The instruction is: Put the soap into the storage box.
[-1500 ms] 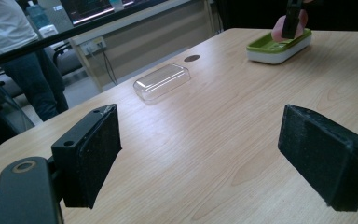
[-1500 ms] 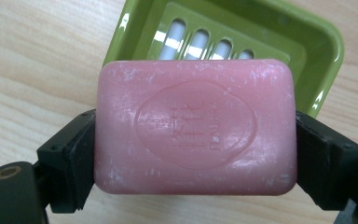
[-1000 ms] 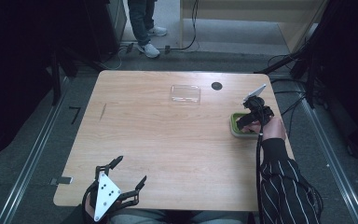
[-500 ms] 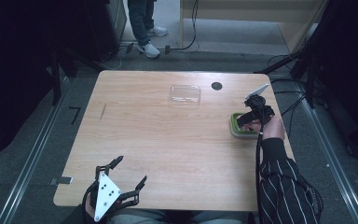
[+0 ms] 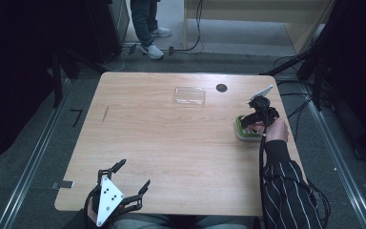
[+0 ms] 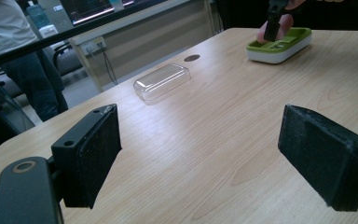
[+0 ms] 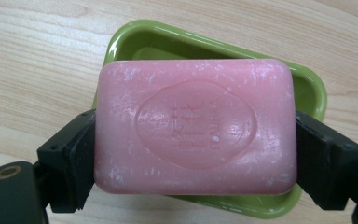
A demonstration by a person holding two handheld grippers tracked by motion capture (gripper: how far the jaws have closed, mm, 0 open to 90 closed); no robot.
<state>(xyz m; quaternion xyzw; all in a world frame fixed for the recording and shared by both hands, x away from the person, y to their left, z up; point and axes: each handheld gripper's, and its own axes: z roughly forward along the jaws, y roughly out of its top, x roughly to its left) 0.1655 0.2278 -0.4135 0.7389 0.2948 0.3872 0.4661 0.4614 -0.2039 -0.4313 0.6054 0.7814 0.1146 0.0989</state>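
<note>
Over the green dish: right gripper, fingers clamped on the short ends of the pink soap bar
Soap axis: long side runs straight across between the fingers, roughly lined up with the green dish right under it
Left gripper: way off from the dish at the near edge of the surface, spread wide, holding nothing
Clear lid: sitting off to the dish's far left
Nearer hand: right, easily

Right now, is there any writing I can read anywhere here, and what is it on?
Pink rectangular soap bar, held in the right tongs over the green plastic soap dish: an embossed oval stamp with letters and a mark, turned sideways and too faint to read.
Nothing else carries legible text.
</note>
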